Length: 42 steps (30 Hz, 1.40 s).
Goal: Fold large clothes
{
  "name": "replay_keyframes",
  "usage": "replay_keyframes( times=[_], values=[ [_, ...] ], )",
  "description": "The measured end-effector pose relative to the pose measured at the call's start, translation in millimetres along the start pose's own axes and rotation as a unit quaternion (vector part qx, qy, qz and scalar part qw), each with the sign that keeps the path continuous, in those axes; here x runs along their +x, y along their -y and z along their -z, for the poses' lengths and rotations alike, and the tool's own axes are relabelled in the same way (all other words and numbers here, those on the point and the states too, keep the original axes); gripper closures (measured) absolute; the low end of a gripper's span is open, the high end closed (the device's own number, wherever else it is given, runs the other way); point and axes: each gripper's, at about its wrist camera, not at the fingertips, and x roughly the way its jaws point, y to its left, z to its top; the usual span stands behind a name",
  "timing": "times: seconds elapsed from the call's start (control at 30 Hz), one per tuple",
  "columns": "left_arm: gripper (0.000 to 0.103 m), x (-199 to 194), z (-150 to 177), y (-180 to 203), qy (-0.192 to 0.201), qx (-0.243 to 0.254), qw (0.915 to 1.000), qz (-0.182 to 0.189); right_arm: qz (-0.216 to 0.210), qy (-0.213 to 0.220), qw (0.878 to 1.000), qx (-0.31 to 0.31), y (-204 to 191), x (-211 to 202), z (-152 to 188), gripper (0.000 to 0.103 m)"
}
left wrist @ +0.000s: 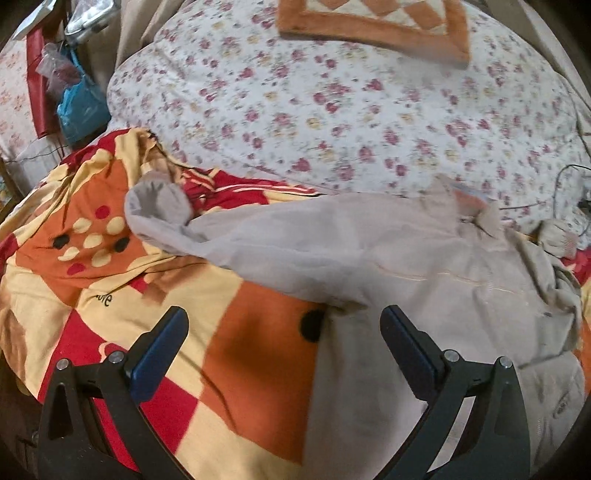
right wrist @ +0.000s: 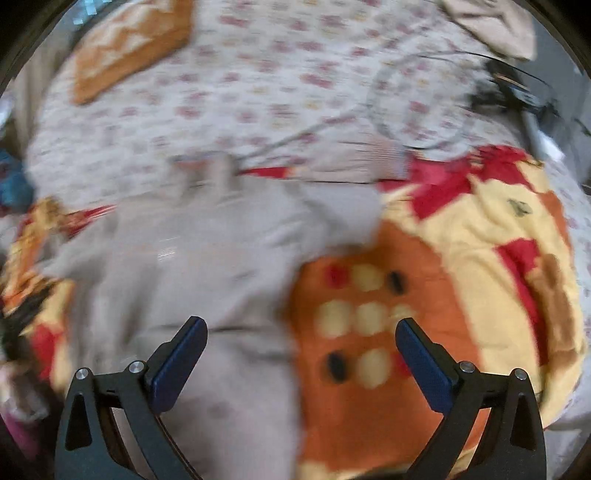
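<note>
A large beige jacket (left wrist: 388,266) lies spread on a red, orange and yellow patterned blanket (left wrist: 122,266). One sleeve stretches left and ends in a grey cuff (left wrist: 159,199). My left gripper (left wrist: 284,325) hovers open above the jacket's lower left edge, nothing between its fingers. In the blurred right wrist view the same jacket (right wrist: 195,258) fills the left half and the blanket (right wrist: 461,266) the right. My right gripper (right wrist: 301,332) is open over the jacket's right edge, holding nothing.
A floral duvet (left wrist: 332,96) covers the bed beyond the jacket, with an orange patchwork cushion (left wrist: 380,22) on it. A dark cable (left wrist: 561,184) runs over the duvet at the right. Bags and clutter (left wrist: 74,96) sit beside the bed at the left.
</note>
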Motion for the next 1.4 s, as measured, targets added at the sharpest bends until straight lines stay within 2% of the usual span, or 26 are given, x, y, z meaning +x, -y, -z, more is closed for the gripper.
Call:
replay_keyframes(
  times=[0.07, 0.23, 0.37, 0.43, 0.57, 0.83, 1.4],
  values=[
    [0.000, -5.5, -0.8, 4.8, 0.004, 0.002, 1.0000, 0.006, -0.052, -0.003, 0.998, -0.023, -27.8, -12.6, 5.4, 0.001],
    [0.000, -14.1, 0.9, 10.4, 0.012, 0.001, 0.9999, 0.010, -0.103, 0.003, 0.992, -0.070, -84.1, -11.3, 12.7, 0.001],
    [0.000, -15.9, 2.4, 11.4, 0.014, 0.006, 0.9998, 0.010, -0.115, 0.029, 0.991, -0.065, -113.6, 5.1, 11.1, 0.001],
    [0.000, -14.2, 1.9, 11.0, 0.012, 0.007, 0.9998, 0.011, -0.106, 0.043, 0.992, -0.061, -123.7, 16.5, 8.0, 0.001],
    [0.000, -7.2, 2.0, 11.8, 0.009, 0.007, 0.9999, 0.008, -0.055, 0.064, 0.992, -0.093, -150.9, 41.6, 6.2, 0.001],
    [0.000, 11.6, 10.2, 20.5, -0.008, 0.007, 0.9999, 0.010, -0.035, 0.072, 0.993, -0.088, -164.6, 71.4, 6.8, 0.002],
    [0.000, 21.0, 15.9, 35.2, -0.016, 0.009, 0.9997, 0.016, -0.009, 0.039, 0.995, -0.086, -172.3, 100.6, 10.1, 0.002]
  ],
)
